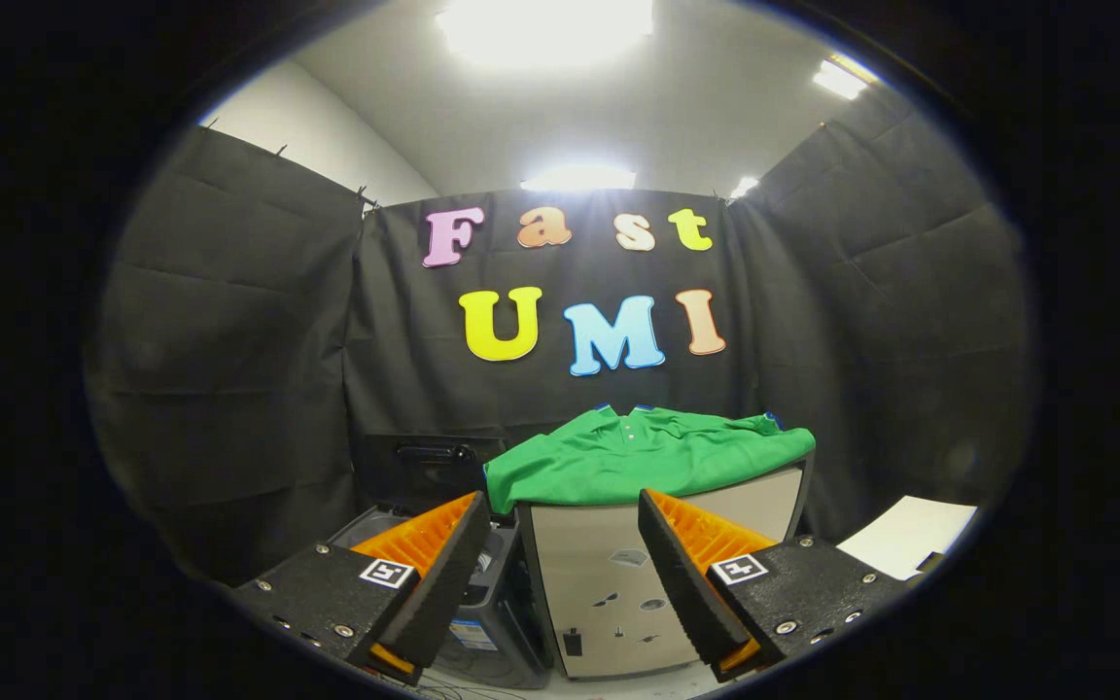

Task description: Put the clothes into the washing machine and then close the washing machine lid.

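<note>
A green polo shirt (643,455) lies spread over the top of a beige cabinet (609,574), beyond my fingers and a little higher. My gripper (565,530) stands open, its orange-and-black fingers (443,574) wide apart with nothing between them. To the left of the cabinet, behind my left finger, stands the dark grey washing machine (482,622) with its lid (429,467) raised upright at the back. Its opening is partly hidden by the left finger.
Black cloth walls close the booth on three sides. A white sheet or board (905,535) lies low to the right of the cabinet. Pale floor (618,685) shows beneath the cabinet's front.
</note>
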A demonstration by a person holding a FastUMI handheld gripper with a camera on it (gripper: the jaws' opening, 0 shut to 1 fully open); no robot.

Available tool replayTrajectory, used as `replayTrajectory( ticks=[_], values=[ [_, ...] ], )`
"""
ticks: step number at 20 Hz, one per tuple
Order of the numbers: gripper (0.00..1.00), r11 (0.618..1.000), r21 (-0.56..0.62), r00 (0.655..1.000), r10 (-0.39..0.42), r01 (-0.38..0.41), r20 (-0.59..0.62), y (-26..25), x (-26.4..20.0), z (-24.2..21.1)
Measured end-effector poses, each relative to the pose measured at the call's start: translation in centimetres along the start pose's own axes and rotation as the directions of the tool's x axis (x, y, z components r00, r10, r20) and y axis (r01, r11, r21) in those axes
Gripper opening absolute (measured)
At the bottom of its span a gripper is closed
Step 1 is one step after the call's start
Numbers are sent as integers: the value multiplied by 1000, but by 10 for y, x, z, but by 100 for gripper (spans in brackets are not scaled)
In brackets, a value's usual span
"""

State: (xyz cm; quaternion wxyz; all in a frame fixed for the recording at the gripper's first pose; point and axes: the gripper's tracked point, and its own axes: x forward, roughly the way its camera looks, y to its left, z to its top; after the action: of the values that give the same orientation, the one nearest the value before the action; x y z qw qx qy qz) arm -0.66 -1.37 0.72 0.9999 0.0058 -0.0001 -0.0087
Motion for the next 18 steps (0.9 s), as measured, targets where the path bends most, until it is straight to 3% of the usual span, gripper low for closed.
replayTrajectory(
  ticks=[10,18],
  values=[
    [95,1000,0,1000,-6,6,3,-5,1,11],
    [95,1000,-25,1000,2,-1,29,-18,39,58]
  ],
)
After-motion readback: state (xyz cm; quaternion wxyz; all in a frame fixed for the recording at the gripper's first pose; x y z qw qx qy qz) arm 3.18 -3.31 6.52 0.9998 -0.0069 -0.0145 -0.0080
